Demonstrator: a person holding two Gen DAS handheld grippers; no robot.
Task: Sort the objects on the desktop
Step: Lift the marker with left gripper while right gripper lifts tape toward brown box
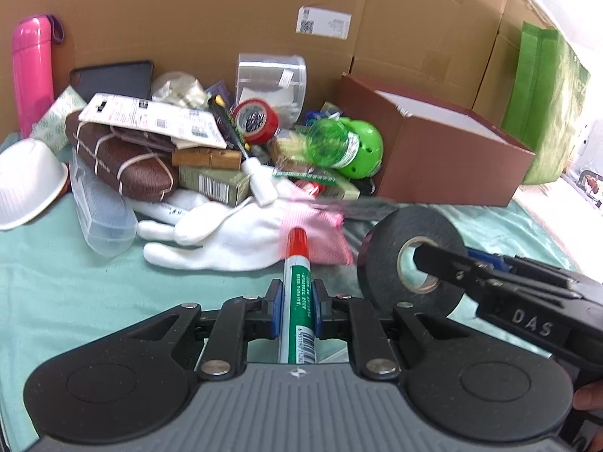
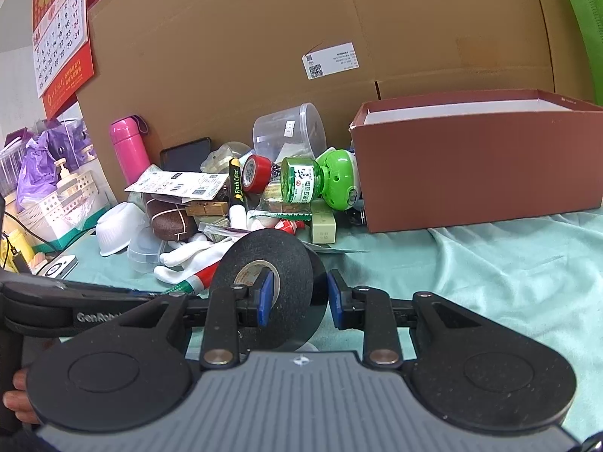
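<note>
Marker clamped in the left gripper and tape roll pinched through its core by the right gripper, both lifted clear of the far clutter, likely bound for the brown box at right.

A matt black tape roll with a paper core, a glossy plastic marker, a white knitted cloth glove and soft green cloth covering the table are shown.

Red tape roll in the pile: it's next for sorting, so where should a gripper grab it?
Grip the red tape roll across its two flat faces, coming from above. It stands on edge atop the clutter, its rim free, with the black marker close on its left.
</note>
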